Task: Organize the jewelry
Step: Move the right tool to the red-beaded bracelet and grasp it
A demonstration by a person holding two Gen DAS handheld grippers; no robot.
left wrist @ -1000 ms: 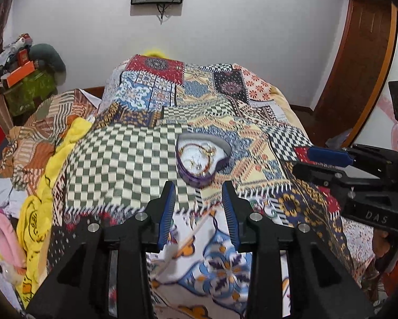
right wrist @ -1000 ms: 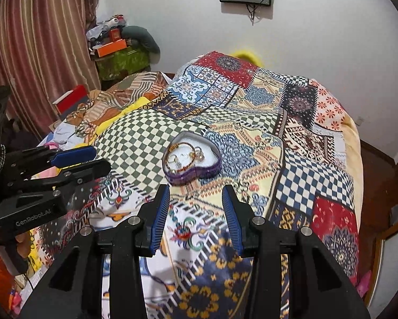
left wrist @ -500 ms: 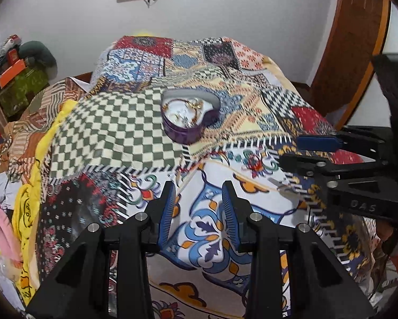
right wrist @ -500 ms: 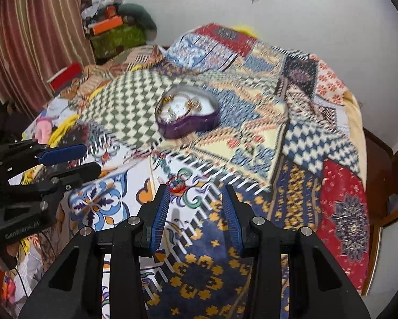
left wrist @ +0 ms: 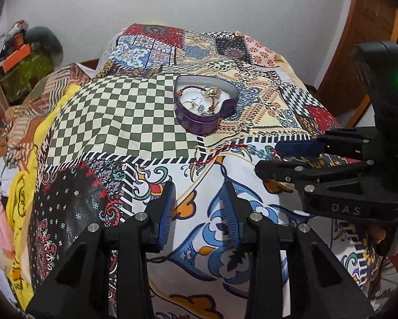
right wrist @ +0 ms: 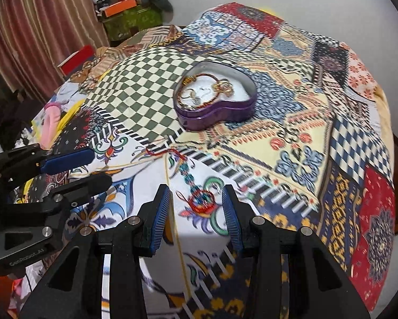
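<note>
**Heart tin on the quilt, both grippers near the loose thread**

A purple heart-shaped tin (left wrist: 204, 109) holding gold jewelry (left wrist: 203, 99) sits on the patchwork bedspread (left wrist: 113, 117), far of both grippers. A red thread bracelet (right wrist: 203, 202) lies loose on the spread nearer, between the right gripper (right wrist: 196, 212) fingers, untouched. Its jaws are spread, empty. The left gripper (left wrist: 199, 210), at the left, is likewise spread over bare fabric.

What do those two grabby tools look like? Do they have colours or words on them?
Both are black plastic with silver screws. The left tool has two fingers lined with ribbed blue pads, and so does the right tool. Seen from the side, one body reads "DAS", with a small green light; the other reads "GenRobot.AI".
</note>
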